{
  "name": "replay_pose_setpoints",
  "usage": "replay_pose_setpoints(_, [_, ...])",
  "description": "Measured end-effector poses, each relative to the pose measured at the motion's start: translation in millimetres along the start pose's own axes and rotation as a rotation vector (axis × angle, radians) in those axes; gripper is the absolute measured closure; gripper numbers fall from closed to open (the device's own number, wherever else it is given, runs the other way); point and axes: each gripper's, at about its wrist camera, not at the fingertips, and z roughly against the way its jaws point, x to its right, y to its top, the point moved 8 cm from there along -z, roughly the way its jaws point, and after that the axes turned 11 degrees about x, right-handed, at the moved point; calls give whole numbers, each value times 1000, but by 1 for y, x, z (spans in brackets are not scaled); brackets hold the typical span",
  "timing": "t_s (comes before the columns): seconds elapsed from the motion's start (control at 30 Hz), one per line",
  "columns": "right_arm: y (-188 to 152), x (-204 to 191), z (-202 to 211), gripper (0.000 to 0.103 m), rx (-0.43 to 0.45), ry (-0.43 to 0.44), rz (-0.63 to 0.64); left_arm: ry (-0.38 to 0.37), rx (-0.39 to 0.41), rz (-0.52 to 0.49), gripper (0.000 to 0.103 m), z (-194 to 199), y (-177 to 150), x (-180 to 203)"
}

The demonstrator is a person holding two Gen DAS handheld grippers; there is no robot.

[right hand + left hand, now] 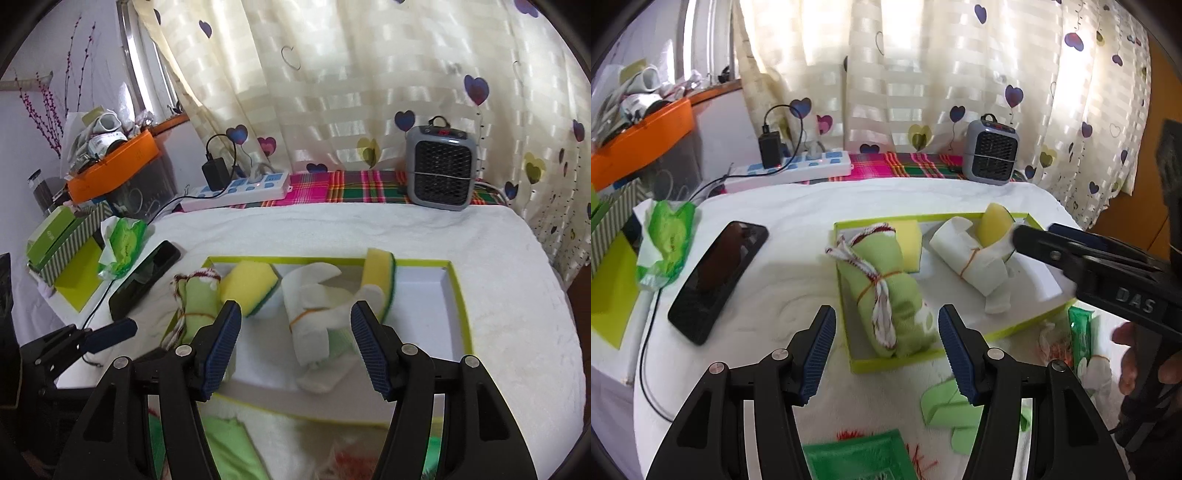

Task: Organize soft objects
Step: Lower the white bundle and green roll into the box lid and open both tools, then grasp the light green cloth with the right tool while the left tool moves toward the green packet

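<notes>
A lime-rimmed tray (905,363) (458,302) lies on the white towel. In it are a green cloth roll (886,288) (199,299) tied with red-white string, a white cloth roll (971,258) (314,314) with a rubber band, a flat yellow sponge (910,243) (251,284) and a second sponge (993,225) (380,280) standing on edge. My left gripper (886,321) (110,332) is open just above the near end of the green roll. My right gripper (295,314) (1034,236) is open over the white roll, its pads clear of it.
A black phone (716,280) and a green wipes pack (666,240) lie left of the tray. A power strip (798,170) and a grey heater (991,151) stand at the back. Loose green cloths (945,410) lie near the front edge. A hand (1137,354) holds the right gripper.
</notes>
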Motion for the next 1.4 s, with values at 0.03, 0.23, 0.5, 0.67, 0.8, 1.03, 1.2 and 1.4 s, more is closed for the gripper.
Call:
replay_pose_setpoints(0.03, [-2,1,5,40,7,-3,2,11,1,0,45,3,-2,-1])
replay_pose_setpoints(0.23, [-11,10,34,40,33,-25,9,18,2,0,45,15,-12,1])
replay_pose_setpoints(0.5, [-29,25,66,40,55,-55,1,-13,11,-5,45,33,-28,3])
replay_pose_setpoints(0.67, [-43,32,77,40,43,-67,-4,-2,-6,43,45,39,-42,-13])
replay_pose_setpoints(0.8, [-56,28,85,40,37,-50,12,19,3,55,45,48,-46,-27])
replay_pose_setpoints(1.03, [-76,6,85,40,10,32,34,29,-35,134,45,56,-65,-61])
replay_pose_setpoints(1.2, [-91,-14,70,40,-38,80,46,11,-56,175,45,62,-78,-72])
replay_pose_setpoints(1.4, [-103,-34,51,40,-93,120,78,-67,-106,222,45,61,-94,-66])
